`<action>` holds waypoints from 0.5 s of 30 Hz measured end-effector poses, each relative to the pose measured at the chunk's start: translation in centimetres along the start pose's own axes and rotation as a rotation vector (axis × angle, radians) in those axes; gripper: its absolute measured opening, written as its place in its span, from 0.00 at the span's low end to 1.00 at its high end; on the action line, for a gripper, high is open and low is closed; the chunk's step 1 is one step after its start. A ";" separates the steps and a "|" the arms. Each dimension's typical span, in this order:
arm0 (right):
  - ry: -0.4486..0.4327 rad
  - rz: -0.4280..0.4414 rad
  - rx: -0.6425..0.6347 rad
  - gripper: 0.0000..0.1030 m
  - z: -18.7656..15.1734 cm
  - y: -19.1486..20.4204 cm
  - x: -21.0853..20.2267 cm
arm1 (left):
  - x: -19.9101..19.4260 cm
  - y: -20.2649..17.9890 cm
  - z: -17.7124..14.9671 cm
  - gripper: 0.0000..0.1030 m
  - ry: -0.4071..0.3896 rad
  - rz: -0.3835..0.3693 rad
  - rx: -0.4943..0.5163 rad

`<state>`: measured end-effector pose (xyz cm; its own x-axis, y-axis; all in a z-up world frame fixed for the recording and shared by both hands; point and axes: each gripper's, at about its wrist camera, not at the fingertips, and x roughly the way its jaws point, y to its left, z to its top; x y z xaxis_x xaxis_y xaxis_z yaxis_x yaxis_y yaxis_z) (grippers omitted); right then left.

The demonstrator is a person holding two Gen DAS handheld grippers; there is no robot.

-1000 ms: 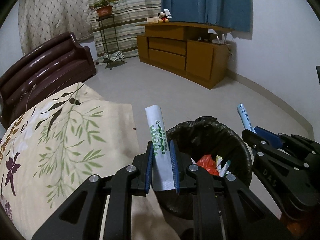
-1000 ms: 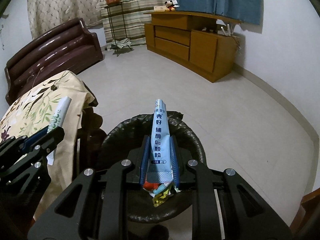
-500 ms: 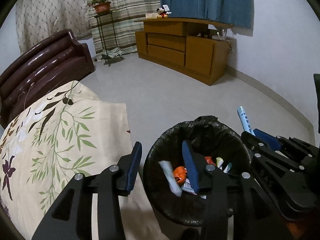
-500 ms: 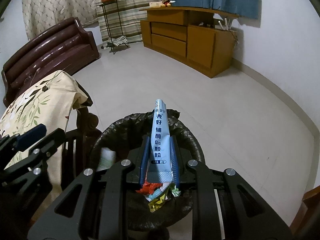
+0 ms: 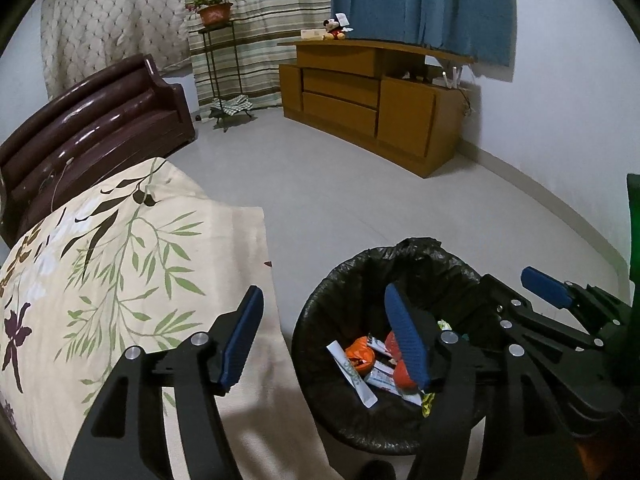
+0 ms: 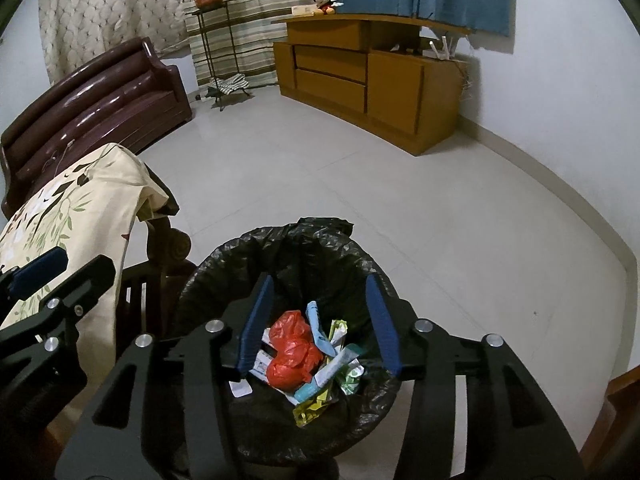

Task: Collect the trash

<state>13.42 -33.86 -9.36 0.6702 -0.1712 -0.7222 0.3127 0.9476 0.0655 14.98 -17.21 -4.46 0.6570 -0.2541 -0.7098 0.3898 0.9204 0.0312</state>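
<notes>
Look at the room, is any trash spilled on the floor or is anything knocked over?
Nothing stands out. The wrappers all lie inside the bin with the black bag, and the floor around it looks bare. Both the left gripper and the right gripper are opening with nothing between their jaws.

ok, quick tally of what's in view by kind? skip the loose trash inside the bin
grippers: 2, the left gripper and the right gripper, both empty, jaws opening
bin: 1
sofa: 1
cabinet: 1
plant stand: 1
curtains: 3, the cream curtain, the striped curtain and the blue curtain
total: 9
</notes>
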 end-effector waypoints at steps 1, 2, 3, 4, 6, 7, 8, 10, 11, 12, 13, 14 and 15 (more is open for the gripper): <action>-0.001 -0.001 0.001 0.47 0.0 0.0 0.0 | -0.1 0.1 0.0 0.61 -0.001 0.000 -0.003; -0.002 -0.004 0.002 0.48 -0.1 0.0 -0.1 | -0.1 0.1 0.0 0.62 -0.003 0.001 -0.005; -0.004 -0.007 0.003 0.50 -0.1 0.0 -0.2 | -0.2 0.2 0.0 0.63 -0.006 0.004 -0.007; -0.005 -0.010 0.004 0.52 -0.2 -0.1 -0.3 | -0.4 0.3 0.0 0.63 -0.011 0.007 -0.009; -0.009 -0.015 0.006 0.55 -0.3 0.0 -0.5 | -0.7 0.5 -0.1 0.67 -0.019 0.013 -0.012; -0.011 -0.016 0.007 0.56 -0.4 0.0 -0.6 | -0.9 0.6 -0.1 0.67 -0.024 0.015 -0.014; -0.012 -0.017 0.007 0.56 -0.5 0.1 -0.8 | -1.2 0.9 -0.2 0.67 -0.029 0.019 -0.016; -0.015 -0.019 0.007 0.61 -0.6 0.2 -1.0 | -1.6 1.1 -0.3 0.67 -0.037 0.025 -0.020; -0.020 -0.021 0.006 0.61 -0.6 0.3 -1.3 | -2.0 1.4 -0.4 0.69 -0.043 0.033 -0.024; -0.023 -0.023 0.005 0.63 -0.7 0.4 -1.6 | -2.2 1.6 -0.6 0.70 -0.047 0.037 -0.027; -0.027 -0.022 0.005 0.65 -0.8 0.5 -1.9 | -2.5 1.7 -0.7 0.70 -0.051 0.041 -0.031; -0.032 -0.023 0.004 0.66 -0.8 0.7 -2.2 | -2.9 2.0 -0.9 0.70 -0.054 0.043 -0.037; -0.038 -0.026 0.003 0.67 -0.9 0.9 -2.6 | -3.2 2.2 -1.1 0.70 -0.056 0.045 -0.042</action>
<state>11.34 -32.36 -8.06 0.6870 -0.2057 -0.6969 0.3321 0.9419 0.0494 13.09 -14.03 -2.88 0.7087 -0.2270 -0.6680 0.3320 0.9427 0.0318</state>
